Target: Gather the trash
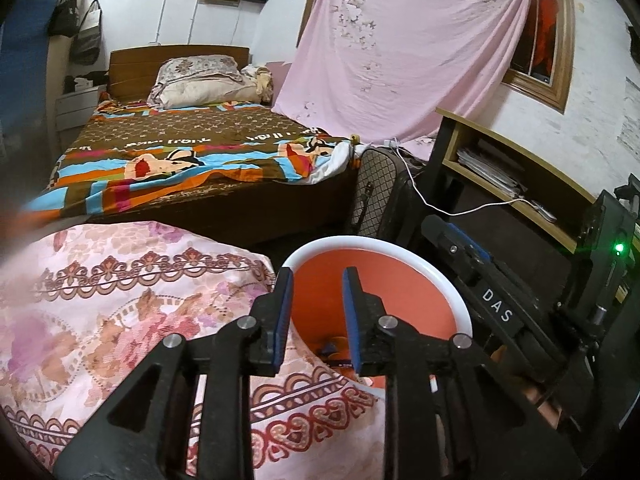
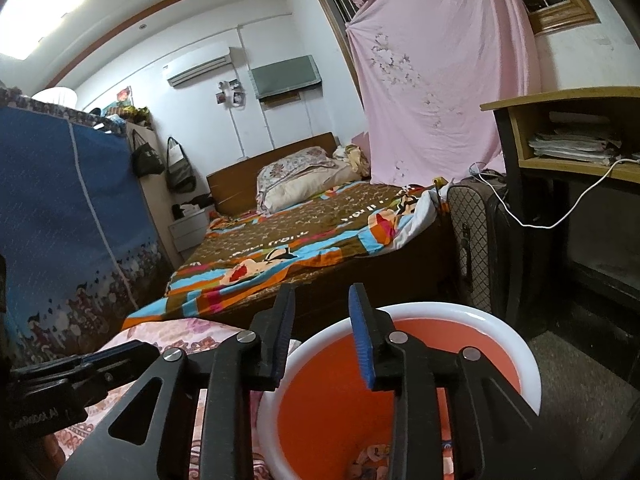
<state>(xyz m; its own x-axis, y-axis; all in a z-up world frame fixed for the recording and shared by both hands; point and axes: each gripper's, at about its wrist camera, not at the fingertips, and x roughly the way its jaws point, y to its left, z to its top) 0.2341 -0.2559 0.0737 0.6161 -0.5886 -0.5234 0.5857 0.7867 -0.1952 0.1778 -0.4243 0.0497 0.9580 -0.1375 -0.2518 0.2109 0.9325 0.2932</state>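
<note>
Bedroom, dim. Blue fabric wardrobe [image 2: 72, 208] at far left. Pink floral bedding [image 1: 120, 312] in the foreground, just beside an orange bin [image 1: 462, 312] with a white rim; scraps of trash [image 1: 334, 354] lie at its bottom. Left gripper [image 1: 318, 276] over the near rim, jaws slightly apart, holding nothing. Right gripper [image 2: 322, 300] over the same bin, jaws parted, empty. Bed [image 1: 192, 152] behind, pink sheet [image 1: 400, 48] hung further right, wooden desk [image 1: 512, 160] at far right.
</note>
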